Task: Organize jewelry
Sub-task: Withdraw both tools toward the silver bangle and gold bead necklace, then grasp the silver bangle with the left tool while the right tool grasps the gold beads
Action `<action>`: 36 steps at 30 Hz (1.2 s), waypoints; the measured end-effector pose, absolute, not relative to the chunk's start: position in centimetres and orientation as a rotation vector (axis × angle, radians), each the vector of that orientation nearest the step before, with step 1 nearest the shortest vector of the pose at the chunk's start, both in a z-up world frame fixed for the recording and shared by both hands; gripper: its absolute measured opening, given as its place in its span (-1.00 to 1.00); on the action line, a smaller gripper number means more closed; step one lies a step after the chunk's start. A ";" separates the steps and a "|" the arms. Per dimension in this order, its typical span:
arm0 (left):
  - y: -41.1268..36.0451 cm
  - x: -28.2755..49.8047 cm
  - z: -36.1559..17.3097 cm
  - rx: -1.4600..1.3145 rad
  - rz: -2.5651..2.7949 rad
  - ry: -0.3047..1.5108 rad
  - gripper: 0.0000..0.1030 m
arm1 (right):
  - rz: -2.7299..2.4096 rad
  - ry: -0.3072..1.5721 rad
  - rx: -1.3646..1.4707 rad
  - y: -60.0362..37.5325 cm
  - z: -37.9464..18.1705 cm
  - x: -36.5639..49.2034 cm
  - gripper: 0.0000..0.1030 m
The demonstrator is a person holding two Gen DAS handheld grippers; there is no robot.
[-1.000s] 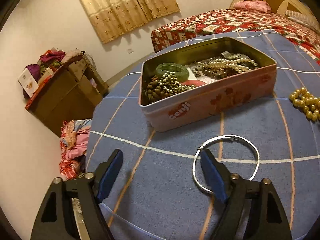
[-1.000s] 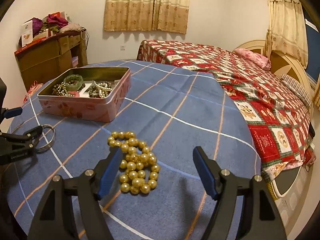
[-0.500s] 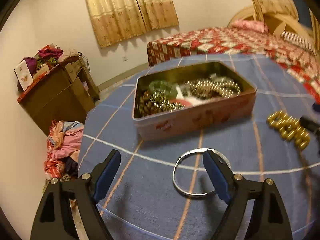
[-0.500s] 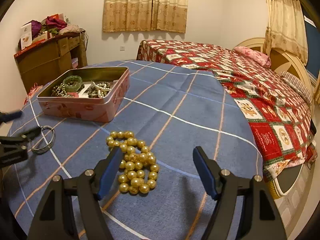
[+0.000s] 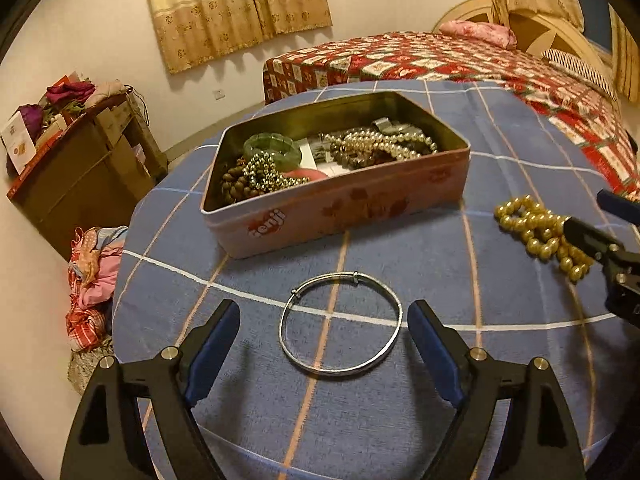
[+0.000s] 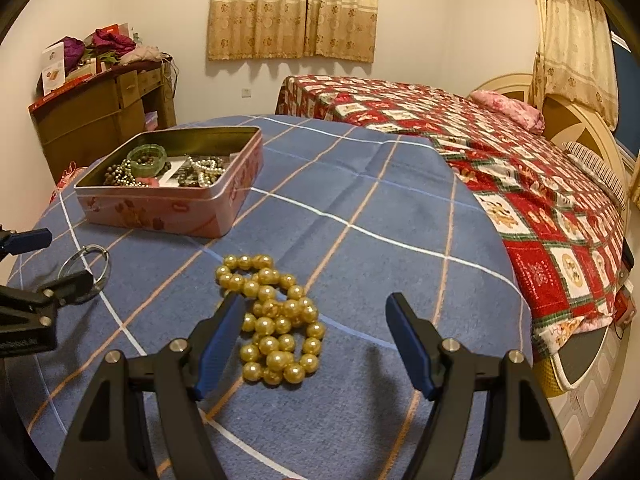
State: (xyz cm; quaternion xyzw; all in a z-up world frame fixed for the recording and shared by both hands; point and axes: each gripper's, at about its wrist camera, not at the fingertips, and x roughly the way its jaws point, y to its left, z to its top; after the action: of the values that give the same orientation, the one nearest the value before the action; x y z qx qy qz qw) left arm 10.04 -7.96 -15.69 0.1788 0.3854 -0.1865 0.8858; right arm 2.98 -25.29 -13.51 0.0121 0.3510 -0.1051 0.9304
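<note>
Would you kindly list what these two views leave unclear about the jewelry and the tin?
- Silver bangle, right wrist view: partly covered by the left gripper.
- Gold bead string, left wrist view: its right end is behind the right gripper.
- Pink tin, both views: lower contents buried under beads; the paper's print is too small.

Both wrist fisheyes look steeply down, close over the blue checked cloth (image 5: 400,248); each frames the pink tin (image 5: 340,208) (image 6: 168,204) upper left and the other's gripper at its edge.
</note>
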 end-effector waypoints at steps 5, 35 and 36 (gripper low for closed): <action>-7.7 10.8 -16.5 0.368 -0.379 0.842 0.68 | -0.205 0.723 0.021 -25.0 -13.7 3.1 0.46; -5.3 10.4 -16.1 0.304 -0.473 0.819 -0.95 | -0.153 0.783 0.015 -24.8 -14.3 4.1 0.46; -5.2 10.4 -15.9 0.299 -0.475 0.814 -0.95 | -0.152 0.787 0.017 -24.9 -14.3 4.1 0.46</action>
State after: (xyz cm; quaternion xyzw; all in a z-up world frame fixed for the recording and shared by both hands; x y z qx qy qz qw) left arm 10.35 -5.20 -15.88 0.1436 0.3906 -0.2279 0.8803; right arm 4.14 -24.86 -14.32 0.0081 0.3831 -0.0738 0.9207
